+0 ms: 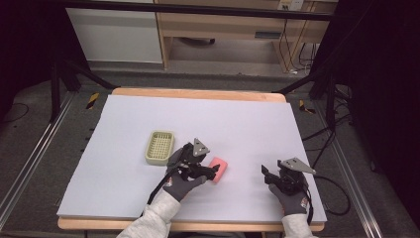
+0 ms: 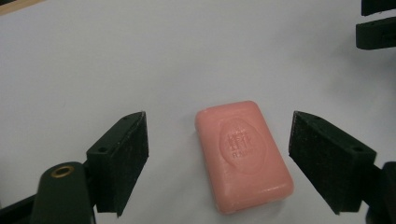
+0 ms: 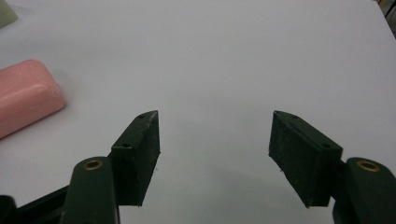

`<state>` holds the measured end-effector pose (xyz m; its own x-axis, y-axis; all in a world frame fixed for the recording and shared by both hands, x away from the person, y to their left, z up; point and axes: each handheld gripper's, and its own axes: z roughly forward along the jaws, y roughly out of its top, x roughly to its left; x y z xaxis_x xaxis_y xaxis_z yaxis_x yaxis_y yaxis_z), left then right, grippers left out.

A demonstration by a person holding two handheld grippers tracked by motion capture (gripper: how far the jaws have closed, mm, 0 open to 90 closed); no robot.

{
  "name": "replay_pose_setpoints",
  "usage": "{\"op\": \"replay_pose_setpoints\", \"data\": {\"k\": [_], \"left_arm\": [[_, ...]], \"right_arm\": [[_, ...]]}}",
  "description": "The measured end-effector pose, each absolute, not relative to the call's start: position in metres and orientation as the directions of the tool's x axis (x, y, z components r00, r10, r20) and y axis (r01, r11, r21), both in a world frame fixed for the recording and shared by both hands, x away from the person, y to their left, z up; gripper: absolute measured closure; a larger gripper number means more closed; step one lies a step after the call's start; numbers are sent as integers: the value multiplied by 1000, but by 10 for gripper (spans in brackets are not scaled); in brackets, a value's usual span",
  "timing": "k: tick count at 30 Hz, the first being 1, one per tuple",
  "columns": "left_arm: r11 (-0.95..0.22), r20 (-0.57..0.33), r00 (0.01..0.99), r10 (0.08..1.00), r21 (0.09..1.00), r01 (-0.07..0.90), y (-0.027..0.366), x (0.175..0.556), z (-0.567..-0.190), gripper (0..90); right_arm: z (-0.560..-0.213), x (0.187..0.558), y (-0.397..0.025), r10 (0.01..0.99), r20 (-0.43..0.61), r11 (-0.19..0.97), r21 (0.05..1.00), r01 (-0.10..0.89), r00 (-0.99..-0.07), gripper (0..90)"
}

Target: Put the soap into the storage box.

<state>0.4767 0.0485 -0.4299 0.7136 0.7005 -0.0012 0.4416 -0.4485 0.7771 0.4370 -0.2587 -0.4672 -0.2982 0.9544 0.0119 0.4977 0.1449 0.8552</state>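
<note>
A pink bar of soap (image 1: pixel 221 165) lies flat on the white table top (image 1: pixel 247 124), right of a pale green slotted soap dish (image 1: pixel 159 147). My left gripper (image 1: pixel 212 170) is at the soap's left end. In the left gripper view it (image 2: pixel 219 127) stands open, with the soap (image 2: pixel 243 156) lying between the two jaws and touching neither. My right gripper (image 1: pixel 267 176) rests farther right, pointing left toward the soap. It (image 3: pixel 215 127) is open with nothing between its jaws. The soap (image 3: pixel 25 100) shows at the left of the right gripper view.
The dish is empty, and a corner of it (image 3: pixel 6 11) shows in the right gripper view. The right gripper's jaws (image 2: pixel 377 27) show at the top right of the left gripper view. Wooden table edges (image 1: pixel 198 92) frame the white top; a black frame and cables stand beyond.
</note>
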Motion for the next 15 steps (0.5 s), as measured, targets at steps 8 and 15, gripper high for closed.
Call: {"op": "replay_pose_setpoints", "data": {"k": [8,15], "left_arm": [[-467,-1,718,696,759,454,40,478,-436,191],[-492,10,723,691,739,460,33,480,-441,192]], "right_arm": [[-467,437,-258,954,10,148,853,500,-299,342],[-467,437,-258,954,10,148,852,502,-299,347]]}}
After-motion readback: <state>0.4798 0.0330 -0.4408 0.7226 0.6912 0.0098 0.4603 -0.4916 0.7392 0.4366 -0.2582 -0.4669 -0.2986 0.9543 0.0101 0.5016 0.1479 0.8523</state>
